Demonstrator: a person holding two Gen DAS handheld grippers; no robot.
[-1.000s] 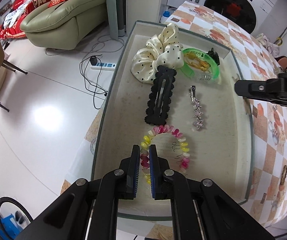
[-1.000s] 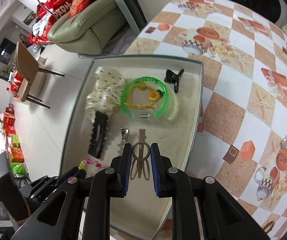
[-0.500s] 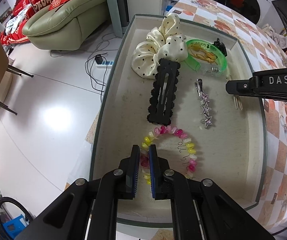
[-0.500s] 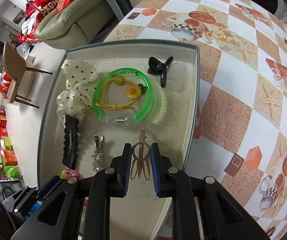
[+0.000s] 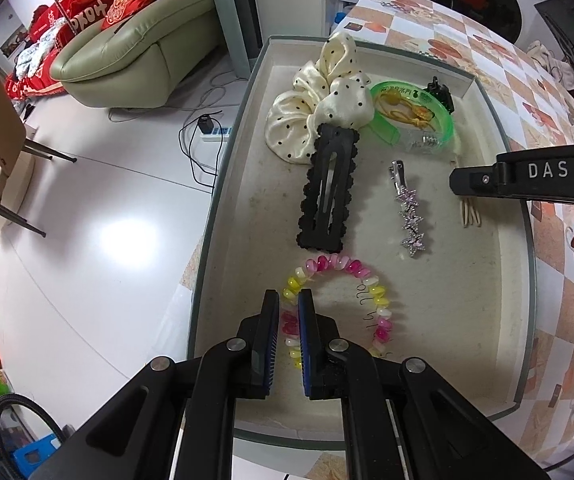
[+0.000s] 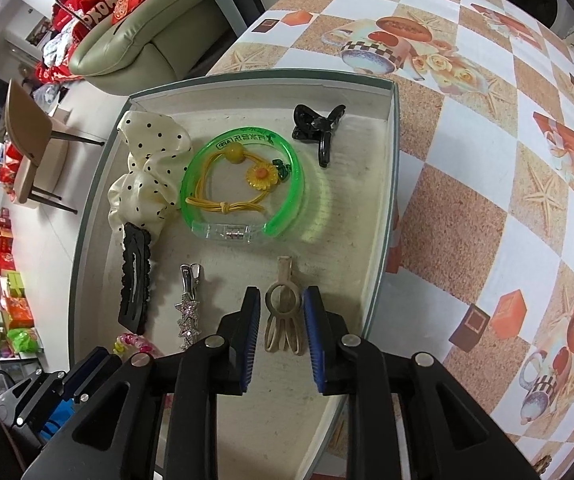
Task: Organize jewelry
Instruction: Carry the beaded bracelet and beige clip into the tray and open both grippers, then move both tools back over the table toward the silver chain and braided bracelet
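Right gripper (image 6: 280,322) steeply downward, opening.

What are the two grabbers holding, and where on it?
The left gripper is shut on the colourful spiral hair tie, pinching its left side. The right gripper's jaws are opening around the beige hair clip, with gaps showing, so it holds nothing.

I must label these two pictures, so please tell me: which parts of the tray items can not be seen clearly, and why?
- Spiral hair tie: left wrist view, its near left part sits behind the left claw; right wrist view, mostly behind that claw's body.
- Beige hair clip: left wrist view, upper part behind the right claw's arm.
- Black snap clip: covers part of the dotted scrunchie.
- Green bangle: printed lettering too small.
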